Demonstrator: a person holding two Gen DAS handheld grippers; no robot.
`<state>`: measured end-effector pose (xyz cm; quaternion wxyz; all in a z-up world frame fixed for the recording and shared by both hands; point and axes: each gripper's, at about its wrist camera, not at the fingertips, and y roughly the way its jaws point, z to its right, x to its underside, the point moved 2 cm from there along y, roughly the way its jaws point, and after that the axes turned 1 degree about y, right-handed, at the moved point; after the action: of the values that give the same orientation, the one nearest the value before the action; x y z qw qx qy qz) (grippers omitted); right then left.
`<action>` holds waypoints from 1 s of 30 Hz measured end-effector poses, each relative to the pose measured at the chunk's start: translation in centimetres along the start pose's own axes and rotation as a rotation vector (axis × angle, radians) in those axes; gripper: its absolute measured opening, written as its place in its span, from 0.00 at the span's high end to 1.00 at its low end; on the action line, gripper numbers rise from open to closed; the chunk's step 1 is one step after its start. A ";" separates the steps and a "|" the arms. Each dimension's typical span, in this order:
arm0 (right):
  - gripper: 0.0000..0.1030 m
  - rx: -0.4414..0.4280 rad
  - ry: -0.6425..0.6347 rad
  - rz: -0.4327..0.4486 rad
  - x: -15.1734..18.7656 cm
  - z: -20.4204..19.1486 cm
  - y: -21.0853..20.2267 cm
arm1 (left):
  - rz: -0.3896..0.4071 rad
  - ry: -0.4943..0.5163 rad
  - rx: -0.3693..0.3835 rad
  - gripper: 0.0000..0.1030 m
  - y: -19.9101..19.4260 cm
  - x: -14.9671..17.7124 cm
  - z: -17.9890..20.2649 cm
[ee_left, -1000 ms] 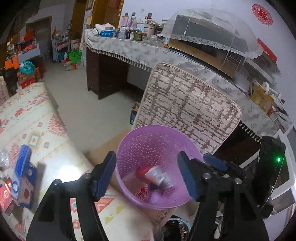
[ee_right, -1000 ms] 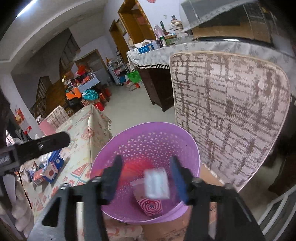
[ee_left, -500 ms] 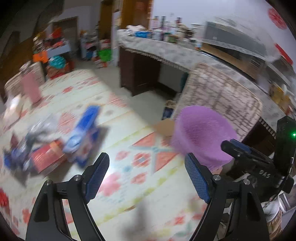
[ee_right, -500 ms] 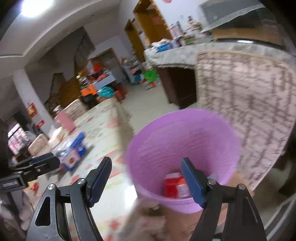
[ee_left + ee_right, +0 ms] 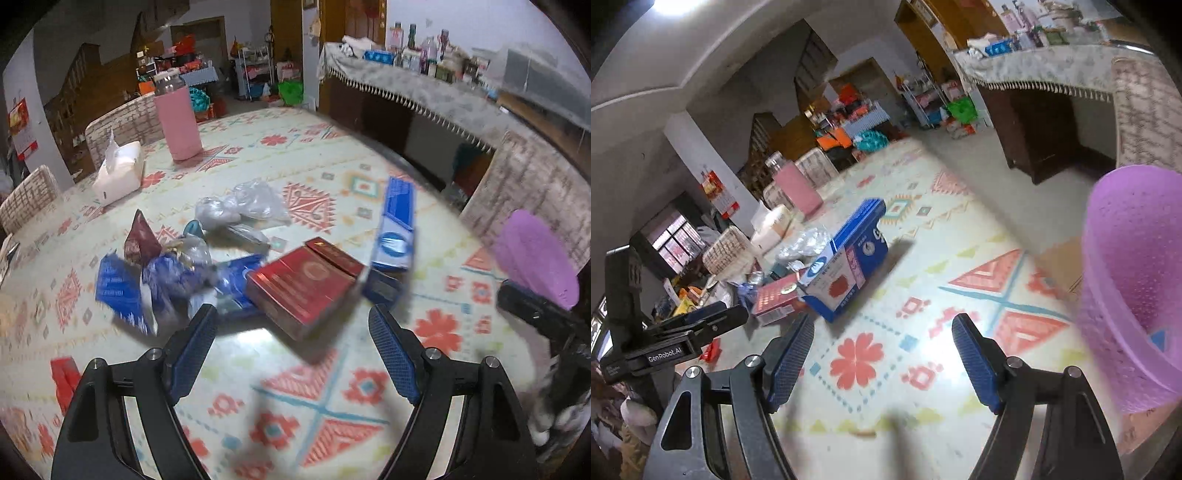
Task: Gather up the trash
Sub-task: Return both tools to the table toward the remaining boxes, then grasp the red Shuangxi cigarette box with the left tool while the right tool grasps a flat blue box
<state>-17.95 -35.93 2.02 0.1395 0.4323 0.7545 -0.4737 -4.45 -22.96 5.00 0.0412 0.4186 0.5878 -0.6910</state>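
I have both grippers empty and spread wide over the patterned counter [image 5: 303,155]. The left gripper [image 5: 291,350] has just been opening and nothing sits between its fingers [image 5: 192,347]; the same goes for the right gripper [image 5: 882,362].

The trash lies in 1 loose pile ahead of the left gripper: a flat red cardboard box [image 5: 299,284] nearest, a long blue carton [image 5: 397,225] leaning just beside it on the right, crumpled blue wrappers [image 5: 147,284] to the left, and clear plastic bags [image 5: 243,206] behind. The perforated purple plastic basket [image 5: 1134,288] stands at the counter's right edge, well apart from the pile.

I judge the next pickup is the step in hand. To do it well I would take the red box with the left gripper, squaring the fingers across its narrow sides, not its broad face, and send the right gripper to the blue carton so the 2 do not cross. The pink tumbler [image 5: 177,122] and white tissue pack [image 5: 118,173] look like keepers; I would leave them.
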 end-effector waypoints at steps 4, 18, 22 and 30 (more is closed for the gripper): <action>0.21 -0.018 0.018 -0.007 -0.6 0.2 1.1 | -0.030 0.056 0.016 0.20 2.5 -1.7 0.3; 0.21 -0.018 0.013 -0.029 -0.6 0.2 1.5 | -0.139 0.128 0.078 0.59 4.3 -0.5 1.9; 0.21 -0.009 0.006 -0.024 -0.6 0.2 1.4 | -0.140 0.101 0.136 0.61 2.7 1.5 1.9; 0.20 0.023 -0.031 -0.018 -0.4 -0.4 1.3 | -0.085 0.111 0.075 0.23 3.3 2.3 3.4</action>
<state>-16.62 -35.58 1.66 0.1418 0.4198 0.7507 -0.4901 -5.92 -25.82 0.90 -0.0368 0.4322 0.5803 -0.6892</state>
